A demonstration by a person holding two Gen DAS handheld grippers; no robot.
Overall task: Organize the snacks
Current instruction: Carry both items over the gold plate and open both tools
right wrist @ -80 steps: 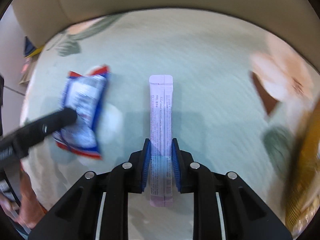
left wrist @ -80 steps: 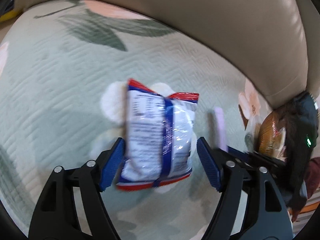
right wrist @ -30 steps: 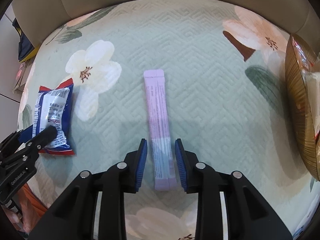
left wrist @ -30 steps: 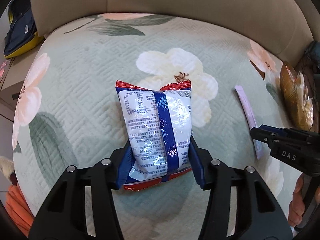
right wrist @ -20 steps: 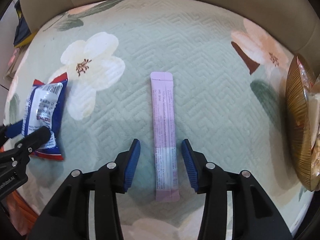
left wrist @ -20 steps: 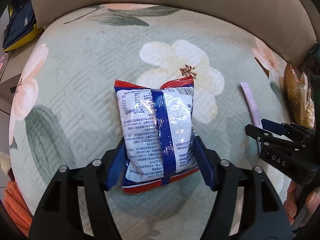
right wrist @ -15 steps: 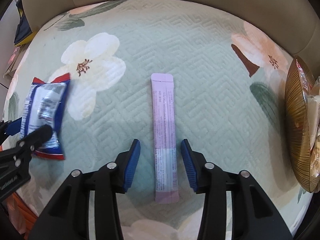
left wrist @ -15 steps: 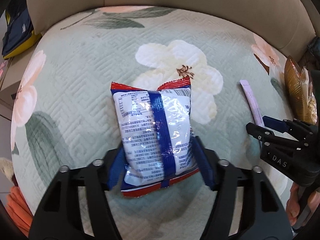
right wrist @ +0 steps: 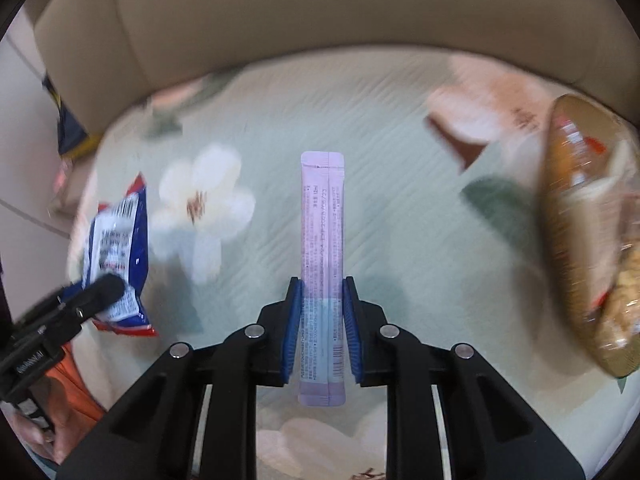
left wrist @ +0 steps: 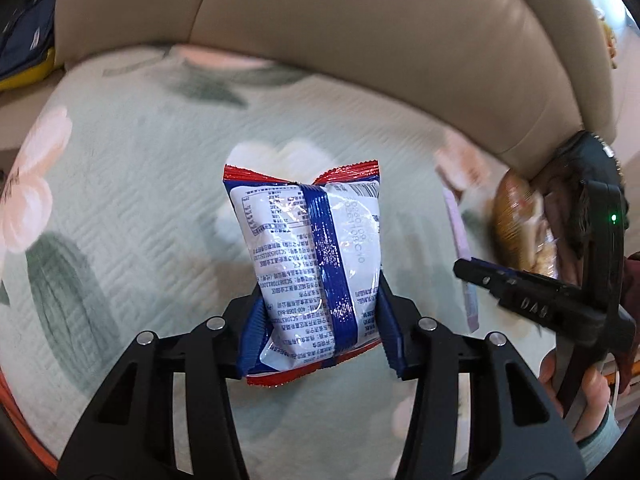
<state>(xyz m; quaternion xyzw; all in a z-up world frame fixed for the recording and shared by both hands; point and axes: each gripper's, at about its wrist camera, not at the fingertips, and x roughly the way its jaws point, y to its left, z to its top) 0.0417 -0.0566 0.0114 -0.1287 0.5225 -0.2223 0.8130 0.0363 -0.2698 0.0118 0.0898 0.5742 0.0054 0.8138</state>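
Observation:
In the left wrist view my left gripper (left wrist: 320, 320) is shut on the white, blue and red snack bag (left wrist: 312, 264), which is lifted off the floral cushion (left wrist: 140, 200). In the right wrist view my right gripper (right wrist: 322, 328) is shut on the pink stick sachet (right wrist: 322, 240), which points straight ahead, raised above the cushion. The snack bag (right wrist: 118, 248) and the left gripper's finger (right wrist: 96, 292) show at the left of that view. The right gripper (left wrist: 480, 276) and the sachet (left wrist: 460, 248) appear at the right of the left wrist view.
A brown woven basket (right wrist: 572, 240) holding wrapped snacks sits at the cushion's right side. The beige sofa backrest (left wrist: 360, 40) curves behind the cushion. A hand (left wrist: 588, 392) holds the right gripper's handle. A dark blue and yellow item (left wrist: 24, 52) lies beyond the cushion at far left.
Both grippers closed from open: the left onto the snack bag, the right onto the sachet. Both items have risen off the cushion, and the scene is blurred from motion.

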